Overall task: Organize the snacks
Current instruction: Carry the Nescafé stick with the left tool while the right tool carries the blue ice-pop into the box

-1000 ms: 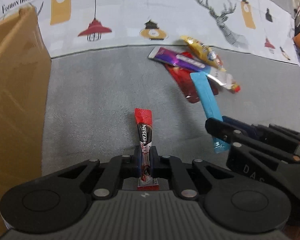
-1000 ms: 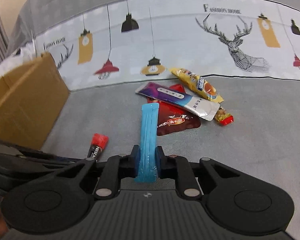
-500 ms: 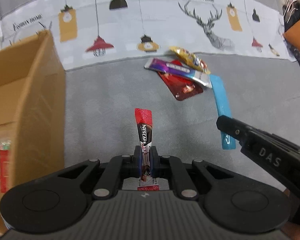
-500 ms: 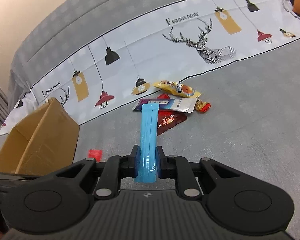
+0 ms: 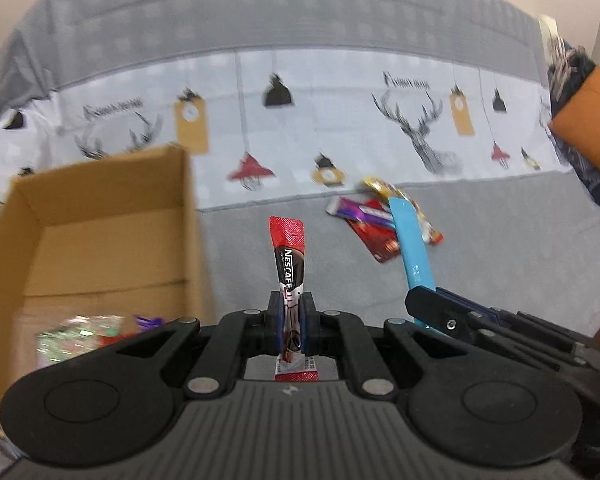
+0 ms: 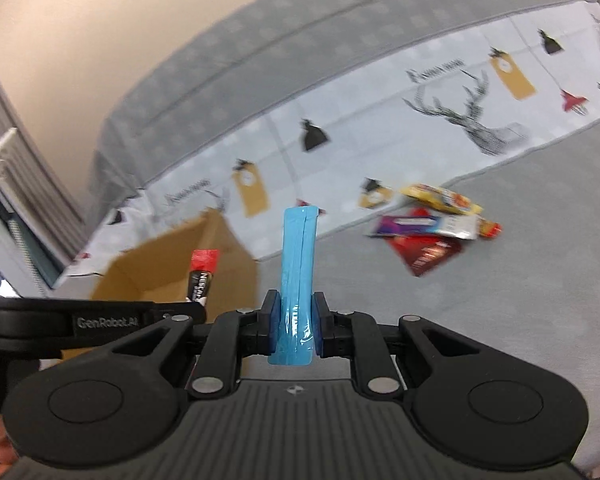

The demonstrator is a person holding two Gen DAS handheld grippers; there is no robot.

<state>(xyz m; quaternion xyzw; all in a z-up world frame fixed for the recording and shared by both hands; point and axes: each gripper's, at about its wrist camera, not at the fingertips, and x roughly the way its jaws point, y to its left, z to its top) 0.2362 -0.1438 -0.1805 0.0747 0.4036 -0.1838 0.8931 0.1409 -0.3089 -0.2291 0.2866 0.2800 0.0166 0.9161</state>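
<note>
My left gripper (image 5: 291, 322) is shut on a red Nescafe stick (image 5: 289, 258), held upright above the grey sofa seat, just right of an open cardboard box (image 5: 100, 248). Wrapped snacks (image 5: 80, 334) lie in the box's bottom. My right gripper (image 6: 297, 326) is shut on a light blue stick packet (image 6: 298, 264); it shows at the right of the left wrist view (image 5: 411, 248). The left gripper (image 6: 100, 322) and its Nescafe stick (image 6: 202, 276) show at the left of the right wrist view, in front of the box (image 6: 172, 264).
A pile of snack packets lies on the seat near the backrest: a yellow one (image 6: 440, 198), a purple-silver one (image 6: 424, 226) and a dark red one (image 6: 430, 254). A cover printed with lamps and a deer (image 5: 420, 136) drapes the backrest.
Both grippers have lifted and swung left toward the cardboard box, each keeping its packet. The box's inside and the snacks in it have come into the left wrist view.
</note>
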